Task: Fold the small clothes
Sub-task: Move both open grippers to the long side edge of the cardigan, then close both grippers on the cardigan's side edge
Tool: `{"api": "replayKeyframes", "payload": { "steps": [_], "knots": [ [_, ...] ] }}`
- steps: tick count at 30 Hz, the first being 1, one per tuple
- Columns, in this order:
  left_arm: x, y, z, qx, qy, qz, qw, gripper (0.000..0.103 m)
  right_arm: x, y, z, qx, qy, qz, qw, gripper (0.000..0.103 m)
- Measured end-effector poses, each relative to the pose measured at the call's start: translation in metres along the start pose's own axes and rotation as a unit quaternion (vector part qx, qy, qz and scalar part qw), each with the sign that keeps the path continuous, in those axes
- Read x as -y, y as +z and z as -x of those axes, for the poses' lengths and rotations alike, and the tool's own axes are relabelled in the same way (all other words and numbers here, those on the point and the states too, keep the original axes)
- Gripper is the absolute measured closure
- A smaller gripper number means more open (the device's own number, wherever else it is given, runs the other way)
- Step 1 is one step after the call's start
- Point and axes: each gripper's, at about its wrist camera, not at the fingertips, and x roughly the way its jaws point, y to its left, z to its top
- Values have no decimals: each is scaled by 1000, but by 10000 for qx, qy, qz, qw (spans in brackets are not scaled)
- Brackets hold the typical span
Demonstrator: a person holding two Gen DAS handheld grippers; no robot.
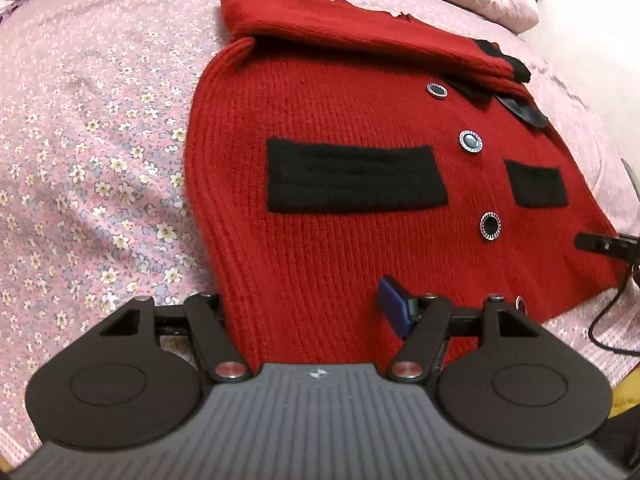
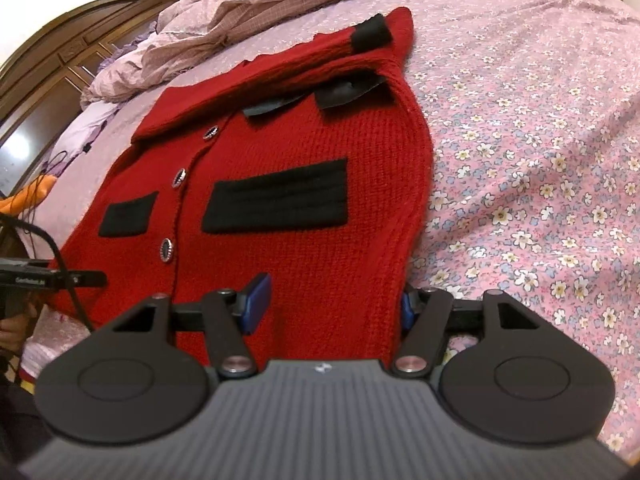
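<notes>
The red knitted cardigan with black pockets (image 1: 360,184) lies flat on the pink flowery bed (image 1: 100,160), right in front of both grippers. The left gripper (image 1: 312,312) and right gripper (image 2: 328,304) are spread over its bottom edge. It looks soft and floppy, so grab the bottom corners.

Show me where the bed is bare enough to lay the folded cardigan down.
Bare floral sheet lies beside the cardigan on its right-tongs side, and again on the other side. The crumpled quilt crowds the head end; cables clutter the near left corner.
</notes>
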Motion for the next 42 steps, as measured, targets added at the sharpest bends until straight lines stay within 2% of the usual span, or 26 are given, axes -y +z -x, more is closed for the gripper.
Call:
{"api": "replayKeyframes", "payload": {
  "steps": [2,4,7,16,24,26,30,31,32,35,37,42],
  "knots": [
    [0,0,0,-2,33,-18,10000,34,2,1,0,-13,10,6,10000,49],
    [1,0,0,18,67,-55,10000,36,6,1,1,-3,-33,-53,10000,66],
    [3,-1,-1,19,110,-84,9999,37,15,1,3,46,-41,-268,9996,80],
    [12,2,-3,-2,368,-88,9993,37,17,0,3,34,-5,-225,9997,80],
    [13,4,-1,-29,447,152,9989,38,11,1,1,54,-157,-208,9996,80],
    [15,3,0,-36,548,36,9985,43,11,2,2,40,-95,-235,9997,89],
    [16,3,-2,-31,604,27,9982,43,15,3,7,122,198,-584,9980,90],
    [17,4,-2,-30,624,21,9980,44,15,4,7,141,210,-614,9978,91],
    [18,4,-2,-21,649,10,9979,52,15,4,8,159,220,-638,9976,91],
    [16,4,2,33,664,126,9977,66,15,6,11,251,349,-740,9963,91],
    [11,6,6,69,634,294,9975,72,15,8,15,355,457,-800,9951,91],
    [5,5,10,88,537,421,9976,73,9,13,23,576,569,-794,9936,91]
  ]
}}
